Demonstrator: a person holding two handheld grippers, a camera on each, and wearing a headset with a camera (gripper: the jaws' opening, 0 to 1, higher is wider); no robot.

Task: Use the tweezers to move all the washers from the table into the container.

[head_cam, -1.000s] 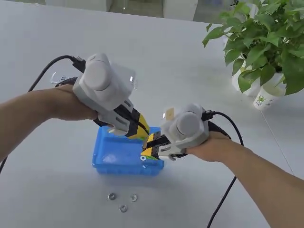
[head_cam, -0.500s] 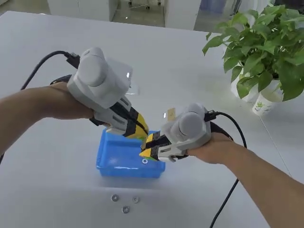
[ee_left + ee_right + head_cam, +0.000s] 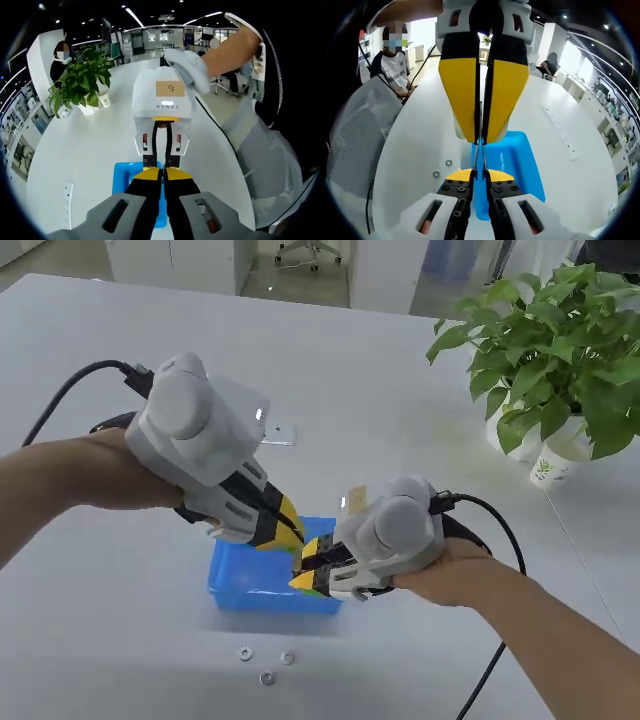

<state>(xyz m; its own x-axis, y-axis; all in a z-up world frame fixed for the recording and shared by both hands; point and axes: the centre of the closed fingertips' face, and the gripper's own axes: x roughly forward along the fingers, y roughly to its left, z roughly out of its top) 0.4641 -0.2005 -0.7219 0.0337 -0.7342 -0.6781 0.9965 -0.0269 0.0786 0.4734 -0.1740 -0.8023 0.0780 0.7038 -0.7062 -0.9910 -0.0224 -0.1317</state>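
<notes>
The tweezers point(image 3: 478, 147) are a thin, bright strip of steel. They run from between the yellow pads of the left gripper point(image 3: 481, 139) down into the right gripper point(image 3: 476, 174). Both pairs of jaws are drawn in to a hairline slit with the strip caught between them. Tip to tip, the two grippers hang over the container point(image 3: 262, 600), a shallow rectangular tray of glossy blue plastic with rounded corners. Three washers point(image 3: 246, 653), small flat metal rings, lie close together on the table point(image 3: 400, 390) just outside the tray's near wall, on the person's side of both grippers' tips. The tabletop is smooth, matt and pale grey. Both gripper housings are rounded, grey-white plastic. Well off beyond the right gripper stands a leafy green plant point(image 3: 545, 350) in a white pot point(image 3: 553, 462).
</notes>
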